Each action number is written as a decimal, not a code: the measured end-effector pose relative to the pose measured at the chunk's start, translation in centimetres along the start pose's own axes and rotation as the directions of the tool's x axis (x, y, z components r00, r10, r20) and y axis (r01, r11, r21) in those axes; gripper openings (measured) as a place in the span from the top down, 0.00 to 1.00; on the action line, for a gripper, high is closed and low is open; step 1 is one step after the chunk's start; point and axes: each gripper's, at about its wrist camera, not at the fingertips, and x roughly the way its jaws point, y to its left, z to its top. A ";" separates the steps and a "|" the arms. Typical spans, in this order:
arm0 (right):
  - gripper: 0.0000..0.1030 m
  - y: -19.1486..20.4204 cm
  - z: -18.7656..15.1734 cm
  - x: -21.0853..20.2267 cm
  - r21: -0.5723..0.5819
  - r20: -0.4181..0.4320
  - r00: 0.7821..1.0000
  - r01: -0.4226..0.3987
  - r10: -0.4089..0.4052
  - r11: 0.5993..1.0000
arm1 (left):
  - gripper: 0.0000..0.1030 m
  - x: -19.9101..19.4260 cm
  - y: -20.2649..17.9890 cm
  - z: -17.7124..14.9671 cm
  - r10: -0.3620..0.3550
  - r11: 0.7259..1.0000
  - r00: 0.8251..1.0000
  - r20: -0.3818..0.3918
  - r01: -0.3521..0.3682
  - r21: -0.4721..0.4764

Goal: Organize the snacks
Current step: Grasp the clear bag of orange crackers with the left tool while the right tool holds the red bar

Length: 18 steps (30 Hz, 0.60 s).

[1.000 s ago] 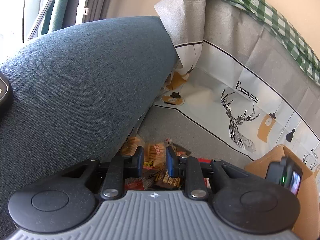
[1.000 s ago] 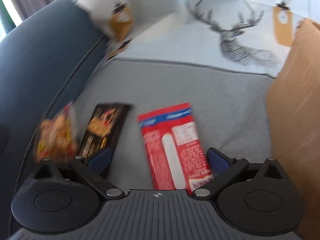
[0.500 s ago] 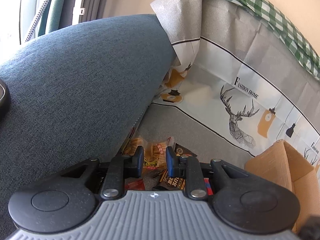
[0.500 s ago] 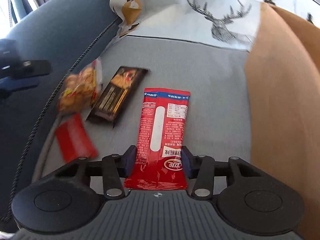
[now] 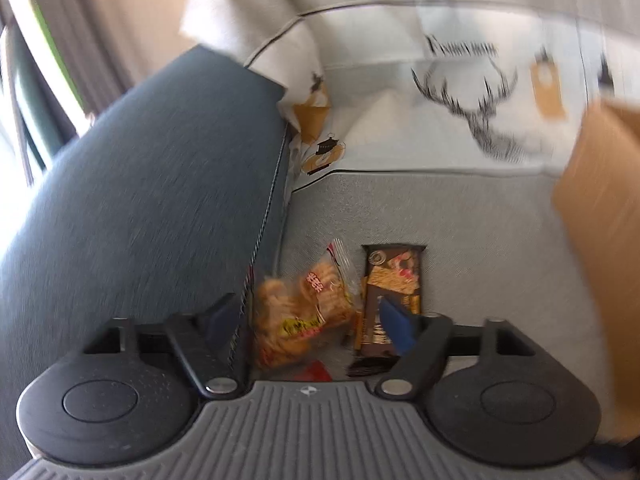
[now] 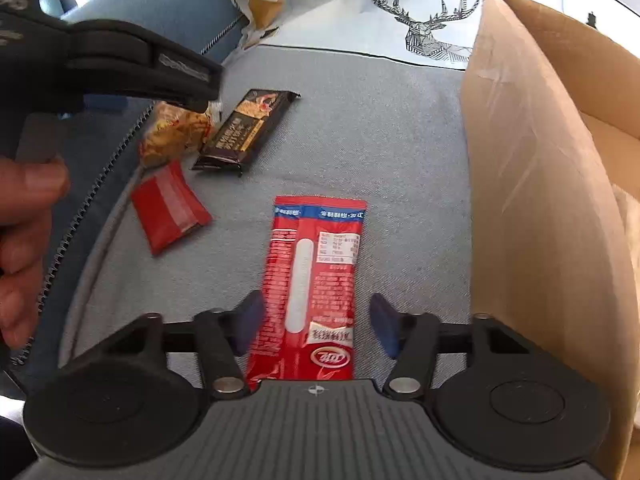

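Right wrist view: the long red packet (image 6: 316, 280) lies flat on the grey sofa seat (image 6: 360, 140), its near end between the right tool (image 6: 316, 328)'s fingers, whose jaws are opening with gaps on both sides, so nothing is gripped. Just right stands the cardboard box (image 6: 532, 160). Far left lie a small red pouch (image 6: 168, 208), a dark bar (image 6: 244, 132) and an orange cracker bag (image 6: 172, 136). The left tool (image 5: 308, 320), jaws opening and empty, hovers over the cracker bag (image 5: 300, 312) and dark bar (image 5: 394, 280), close to the blue armrest (image 5: 140, 200). Risks, as I judge them: a flat slippery packet may slide out of a pinch, and the left tool could snag the armrest or catch two snacks together.
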 end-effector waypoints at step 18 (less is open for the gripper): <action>0.52 0.1 -0.1 1.2 -0.038 0.001 1.000 0.015 -0.015 0.999 | 0.66 3.0 -0.2 0.4 -0.055 0.998 0.996 -0.065 0.053 -0.032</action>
